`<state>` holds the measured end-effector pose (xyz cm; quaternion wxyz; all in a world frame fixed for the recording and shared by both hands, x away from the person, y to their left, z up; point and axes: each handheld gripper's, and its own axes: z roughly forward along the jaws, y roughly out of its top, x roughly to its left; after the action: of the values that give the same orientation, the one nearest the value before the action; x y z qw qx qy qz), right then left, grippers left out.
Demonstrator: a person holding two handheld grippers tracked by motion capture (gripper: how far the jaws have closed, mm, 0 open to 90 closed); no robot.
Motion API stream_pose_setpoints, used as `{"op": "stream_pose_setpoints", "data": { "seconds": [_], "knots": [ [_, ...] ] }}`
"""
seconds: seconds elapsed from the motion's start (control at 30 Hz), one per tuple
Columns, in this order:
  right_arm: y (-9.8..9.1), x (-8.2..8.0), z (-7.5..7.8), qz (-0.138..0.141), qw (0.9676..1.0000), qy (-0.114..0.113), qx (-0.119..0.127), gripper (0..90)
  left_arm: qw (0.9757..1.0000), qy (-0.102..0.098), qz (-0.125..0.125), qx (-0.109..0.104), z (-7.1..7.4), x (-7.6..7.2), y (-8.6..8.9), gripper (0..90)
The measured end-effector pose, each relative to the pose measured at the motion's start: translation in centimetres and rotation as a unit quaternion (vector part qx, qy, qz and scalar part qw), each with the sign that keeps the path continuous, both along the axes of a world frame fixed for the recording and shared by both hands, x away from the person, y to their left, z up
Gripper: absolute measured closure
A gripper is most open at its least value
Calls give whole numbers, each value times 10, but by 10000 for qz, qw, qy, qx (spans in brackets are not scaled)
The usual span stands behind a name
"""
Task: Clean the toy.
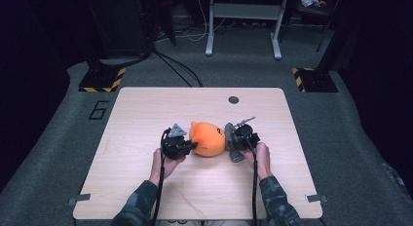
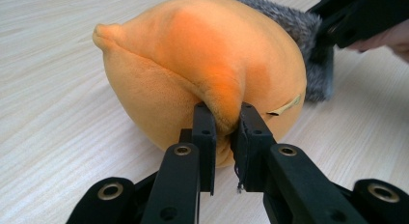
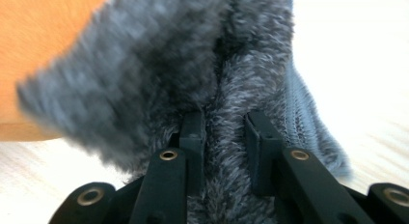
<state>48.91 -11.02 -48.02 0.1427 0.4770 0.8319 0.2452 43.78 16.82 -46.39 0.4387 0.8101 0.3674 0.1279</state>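
While the orange plush toy (image 1: 208, 139) lies near the middle of the table (image 1: 146, 114), we hold it from both ends, with its long axis running across us, from one hand to the other. To the toy's left, our left tongs (image 2: 224, 122) are pinched shut on a raised orange fold of its skin. At the toy's right end our right tongs (image 3: 224, 132) are clamped on the grey furry part (image 2: 308, 45) attached there, with fur bunched between the jaws. The small pointed nub (image 2: 103, 33) on the toy points away from us, toward the far table edge. Both hands sit equally close, so any pull apart would, we judge, act along that axis.
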Motion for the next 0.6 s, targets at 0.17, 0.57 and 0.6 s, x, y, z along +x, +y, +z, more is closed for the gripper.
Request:
{"op": "stream_pose_setpoints", "data": {
  "seconds": [0.17, 0.57, 0.6],
  "knots": [
    [-2, -11, 35, 31, 9984, -540, 158, 722, 10000, 10, 18, -16, 0, 0, 1, 802],
    [36, -12, 41, 529, 9969, -559, 174, 724, 9999, 63, 83, -85, -2, 2, 6, 700],
    [35, -11, 40, 526, 9969, -562, 177, 725, 9999, 74, 91, -119, -2, 1, 6, 669]
  ]
}}
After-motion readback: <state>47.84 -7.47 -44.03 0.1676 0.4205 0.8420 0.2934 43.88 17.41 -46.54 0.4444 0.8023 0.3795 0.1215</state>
